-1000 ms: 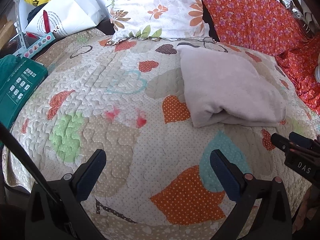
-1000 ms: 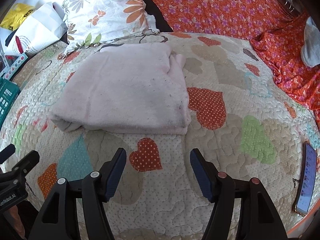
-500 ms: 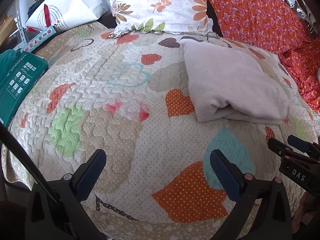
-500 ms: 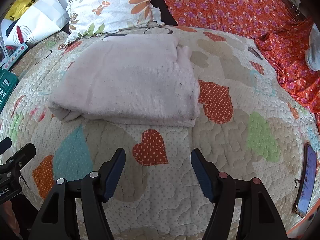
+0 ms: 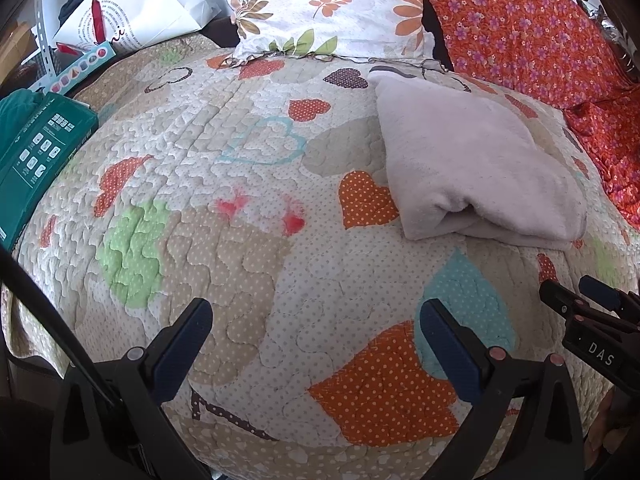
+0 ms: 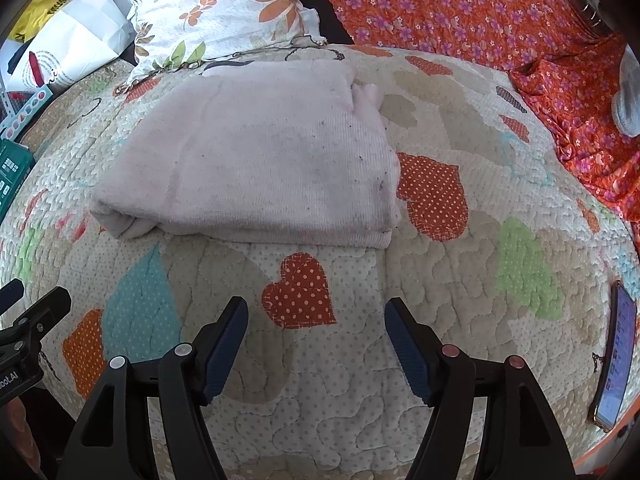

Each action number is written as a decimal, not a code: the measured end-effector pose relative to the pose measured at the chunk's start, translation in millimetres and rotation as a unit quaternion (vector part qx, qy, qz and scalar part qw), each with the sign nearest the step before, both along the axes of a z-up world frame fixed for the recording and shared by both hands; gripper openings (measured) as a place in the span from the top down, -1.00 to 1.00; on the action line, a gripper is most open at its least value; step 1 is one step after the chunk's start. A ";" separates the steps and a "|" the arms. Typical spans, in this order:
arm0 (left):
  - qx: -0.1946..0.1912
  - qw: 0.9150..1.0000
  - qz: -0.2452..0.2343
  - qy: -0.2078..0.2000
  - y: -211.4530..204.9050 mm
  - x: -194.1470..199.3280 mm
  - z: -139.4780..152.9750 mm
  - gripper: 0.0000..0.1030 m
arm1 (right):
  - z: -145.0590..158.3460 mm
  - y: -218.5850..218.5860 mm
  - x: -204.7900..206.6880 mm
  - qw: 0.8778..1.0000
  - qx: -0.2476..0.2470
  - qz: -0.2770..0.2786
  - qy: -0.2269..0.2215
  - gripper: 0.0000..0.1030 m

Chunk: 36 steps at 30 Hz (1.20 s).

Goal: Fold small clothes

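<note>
A pale pink garment lies folded into a flat rectangle on the heart-patterned quilt; it also shows in the left wrist view, up and to the right. My right gripper is open and empty, hovering over the quilt just in front of the garment's near edge. My left gripper is open and empty, over bare quilt to the garment's left and nearer than it. The right gripper's fingers show at the right edge of the left wrist view.
A floral pillow and an orange flowered cover lie behind the garment. A green box and a white bag sit at the far left. A phone lies at the quilt's right edge.
Both grippers have moved a little forward toward the garment, which now looks larger and closer. Both stay open and the garment has not moved.
</note>
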<state>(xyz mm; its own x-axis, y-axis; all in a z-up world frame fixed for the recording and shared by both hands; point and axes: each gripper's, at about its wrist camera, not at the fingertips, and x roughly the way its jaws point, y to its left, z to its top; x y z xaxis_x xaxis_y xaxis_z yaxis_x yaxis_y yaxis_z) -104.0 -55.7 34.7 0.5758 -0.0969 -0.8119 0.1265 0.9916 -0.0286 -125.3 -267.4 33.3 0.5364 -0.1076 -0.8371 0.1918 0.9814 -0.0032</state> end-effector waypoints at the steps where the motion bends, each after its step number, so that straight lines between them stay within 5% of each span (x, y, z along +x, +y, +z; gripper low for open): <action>1: 0.000 1.000 0.000 0.001 0.3 0.5 -0.1 -1.00 | -0.1 0.2 -0.2 1.000 0.000 0.000 0.000 -0.47; 36: 0.002 1.000 0.011 -0.003 6.3 1.1 1.0 -1.00 | 2.6 1.9 -0.9 1.000 -0.001 -0.001 0.000 -0.48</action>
<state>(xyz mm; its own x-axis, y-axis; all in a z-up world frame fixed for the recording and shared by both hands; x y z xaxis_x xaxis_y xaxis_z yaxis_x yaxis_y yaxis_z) -102.9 -49.4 35.7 0.5819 -0.0805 -0.8093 0.1044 0.9942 -0.0238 -126.2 -265.6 35.9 0.5357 -0.1101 -0.8372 0.1934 0.9811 -0.0052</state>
